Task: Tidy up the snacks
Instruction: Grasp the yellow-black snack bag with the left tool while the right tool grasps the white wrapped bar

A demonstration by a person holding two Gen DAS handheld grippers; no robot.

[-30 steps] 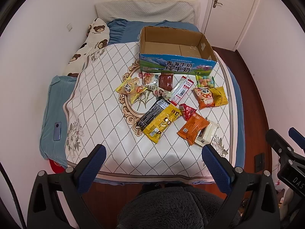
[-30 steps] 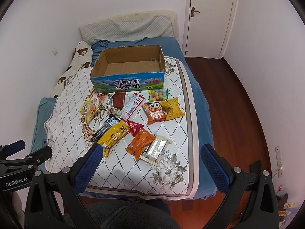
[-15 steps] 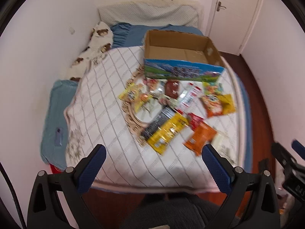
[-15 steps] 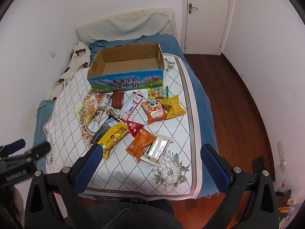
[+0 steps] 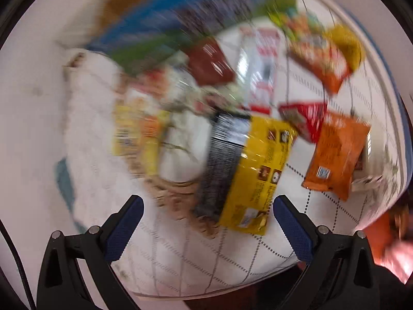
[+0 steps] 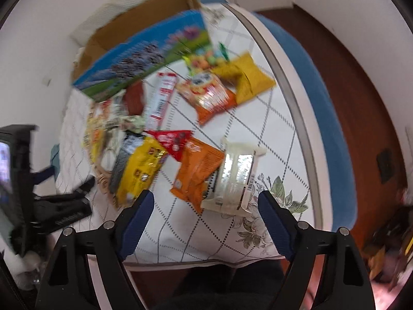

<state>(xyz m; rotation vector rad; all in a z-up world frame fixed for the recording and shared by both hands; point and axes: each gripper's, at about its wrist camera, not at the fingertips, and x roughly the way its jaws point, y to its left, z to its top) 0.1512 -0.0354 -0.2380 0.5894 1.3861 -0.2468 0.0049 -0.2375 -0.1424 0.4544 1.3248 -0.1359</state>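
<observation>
Several snack packs lie on the white quilt (image 6: 273, 139), in front of an open cardboard box (image 6: 144, 49) with a blue printed side. In the left wrist view, blurred by motion, a yellow pack (image 5: 258, 170) and a black pack (image 5: 222, 160) lie just beyond my left gripper (image 5: 207, 209), which is open and empty. An orange pack (image 5: 335, 155) lies to their right. My right gripper (image 6: 206, 201) hangs above the orange pack (image 6: 196, 170) and a clear-wrapped white pack (image 6: 235, 178); its jaws are closing, with nothing pressed between them.
The quilt's front edge (image 6: 206, 261) runs just under both grippers. Right of the bed lie a blue sheet (image 6: 327, 118) and brown wooden floor (image 6: 366, 82). The left gripper's body (image 6: 38, 180) shows at the left of the right wrist view. White walls stand behind.
Both grippers have dropped steeply toward the snacks and rolled, so the packs now fill the views. The right jaws stand narrower than before. The left jaws keep their width.
</observation>
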